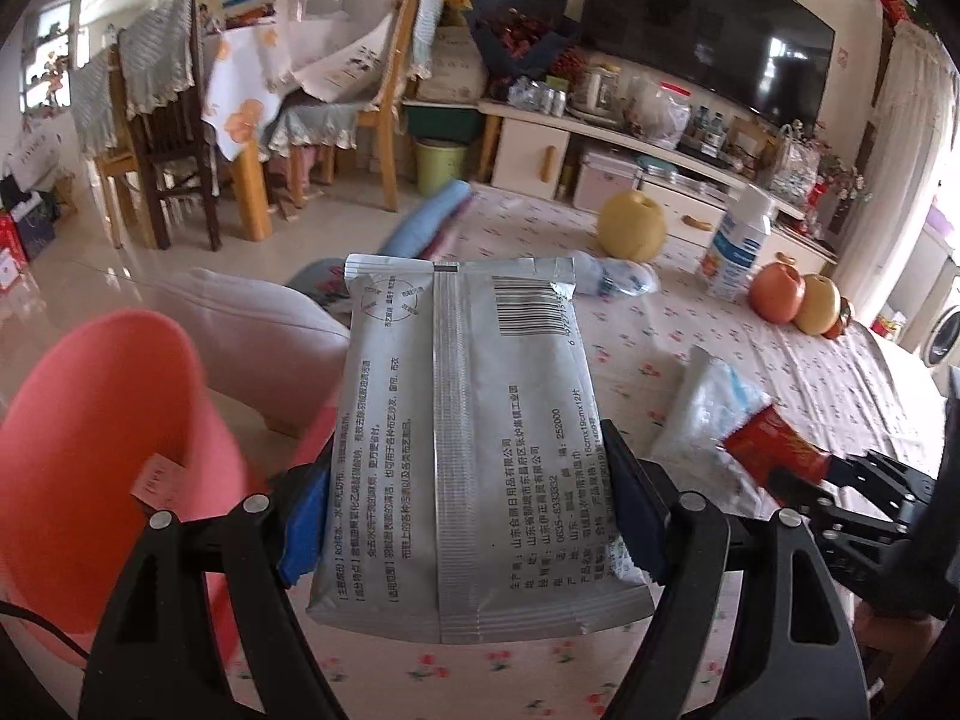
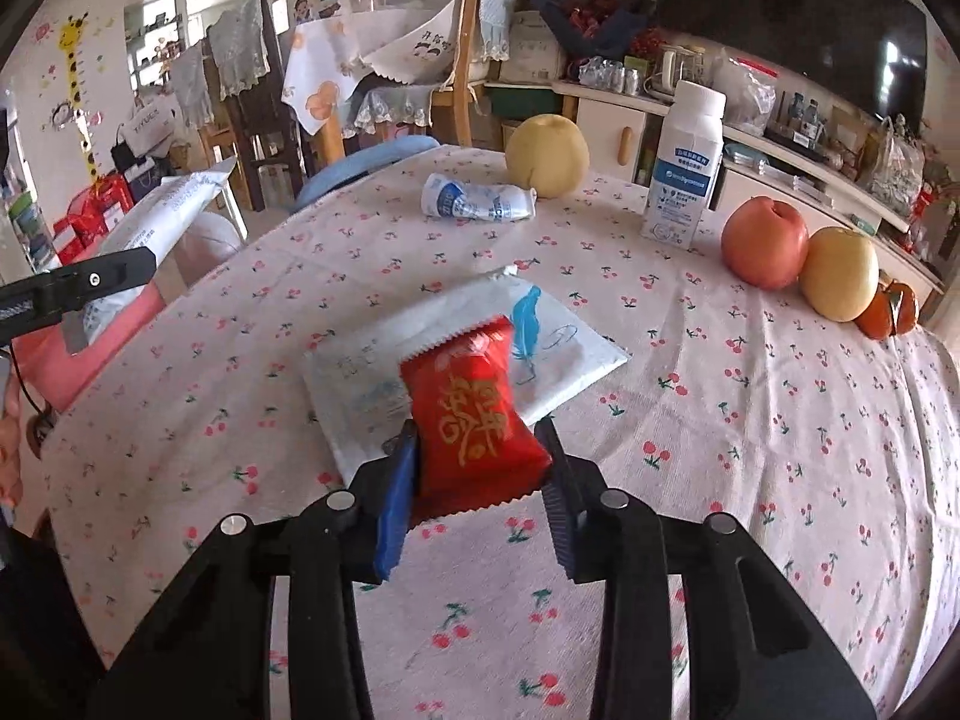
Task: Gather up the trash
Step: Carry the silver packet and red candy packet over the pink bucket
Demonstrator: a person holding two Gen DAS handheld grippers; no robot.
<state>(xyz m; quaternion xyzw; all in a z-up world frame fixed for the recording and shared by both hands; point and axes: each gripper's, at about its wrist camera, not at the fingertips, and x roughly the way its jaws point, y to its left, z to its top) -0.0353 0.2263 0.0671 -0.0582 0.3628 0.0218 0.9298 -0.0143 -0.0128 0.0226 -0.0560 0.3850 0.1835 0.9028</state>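
Observation:
My left gripper [image 1: 468, 462] is shut on a silver foil packet [image 1: 462, 396], held upright above the table's left edge beside a pink bin [image 1: 102, 420]. My right gripper [image 2: 480, 438] is shut on a red candy wrapper [image 2: 474, 402] with gold print, lifted a little over a flat white tissue pack [image 2: 558, 348] on the cherry-print tablecloth [image 2: 780, 450]. A crumpled white-and-blue wrapper [image 2: 477, 201] lies farther back. In the right wrist view the silver packet [image 2: 162, 216] shows at the left, over the pink bin [image 2: 90, 354].
A white milk carton [image 2: 684, 162], a yellow pear [image 2: 546, 156], a red apple [image 2: 765, 243] and a yellow apple [image 2: 840, 282] stand along the table's far and right side. Chairs, a dining table and a TV cabinet lie beyond.

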